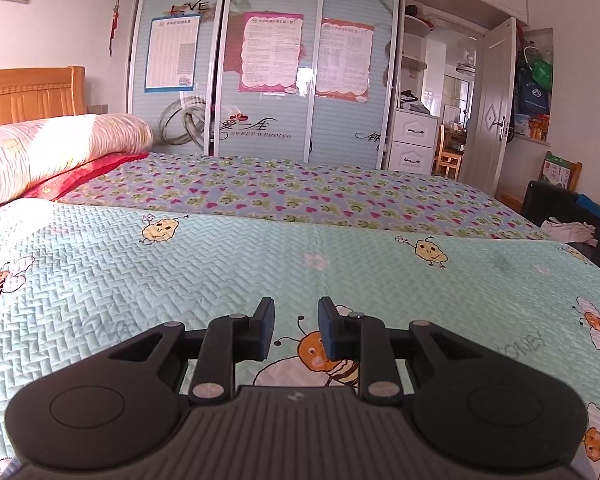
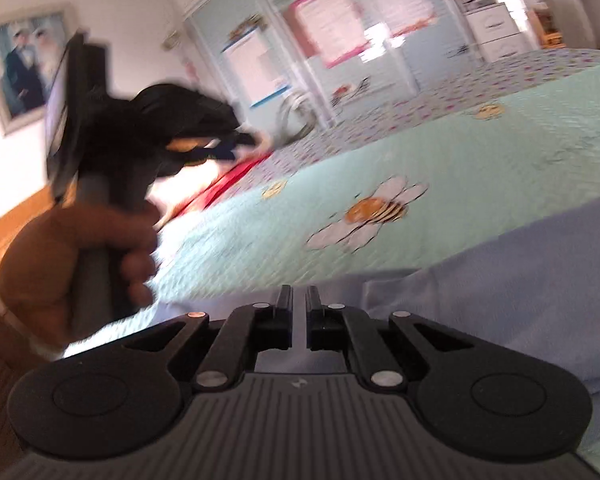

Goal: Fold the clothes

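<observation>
1. You are working over a wide bed (image 1: 260, 264) covered in a mint-green quilted bedspread printed with bees. A second coverlet with frogs and hearts lies across its far half, and a pale rolled quilt (image 1: 52, 152) sits at the far left by the wooden headboard.
2. The garment to fold, a pale blue-lilac cloth (image 2: 500, 280), lies at the near right edge of the bed and spreads under and beyond your right tool. It looks loosely laid, with no crisp fold visible, so I judge the folding barely begun.
3. Your right tool (image 2: 299, 312) is nearly closed, with only a thin slit between its pads. Cloth shows in that slit, yet blur hides whether the pads actually pinch it.
4. Your left tool (image 1: 296, 330) stands partly open over the bedspread, holding nothing; only a printed bee shows between its pads.
5. Only the right wrist view shows the garment and your left hand (image 2: 72, 264) gripping the other tool's handle. The left wrist view is sharper and shows the wardrobe and the open door, but no garment.
</observation>
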`<move>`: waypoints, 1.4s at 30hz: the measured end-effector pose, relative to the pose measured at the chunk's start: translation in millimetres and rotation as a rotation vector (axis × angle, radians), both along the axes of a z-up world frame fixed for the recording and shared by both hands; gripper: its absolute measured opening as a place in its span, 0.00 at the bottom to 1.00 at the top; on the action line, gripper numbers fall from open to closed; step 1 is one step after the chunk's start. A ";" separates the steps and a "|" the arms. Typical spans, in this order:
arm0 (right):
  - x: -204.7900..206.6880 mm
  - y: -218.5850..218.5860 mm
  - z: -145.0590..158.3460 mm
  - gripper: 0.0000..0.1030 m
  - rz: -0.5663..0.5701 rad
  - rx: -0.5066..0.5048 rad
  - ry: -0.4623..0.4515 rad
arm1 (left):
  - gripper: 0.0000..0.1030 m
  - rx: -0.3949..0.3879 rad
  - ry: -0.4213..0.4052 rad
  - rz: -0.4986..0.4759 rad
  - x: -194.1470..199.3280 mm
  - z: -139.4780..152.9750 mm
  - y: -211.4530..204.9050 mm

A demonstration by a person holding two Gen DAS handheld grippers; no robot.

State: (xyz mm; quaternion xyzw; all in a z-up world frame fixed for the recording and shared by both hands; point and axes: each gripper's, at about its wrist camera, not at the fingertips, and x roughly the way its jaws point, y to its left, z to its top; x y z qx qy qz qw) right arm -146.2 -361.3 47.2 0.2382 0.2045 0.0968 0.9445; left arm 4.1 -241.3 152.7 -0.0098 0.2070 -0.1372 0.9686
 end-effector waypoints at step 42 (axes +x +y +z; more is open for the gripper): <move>16.7 36.5 -40.9 0.32 0.136 -0.036 0.124 | 0.61 -0.670 0.372 0.392 -107.3 -118.0 277.7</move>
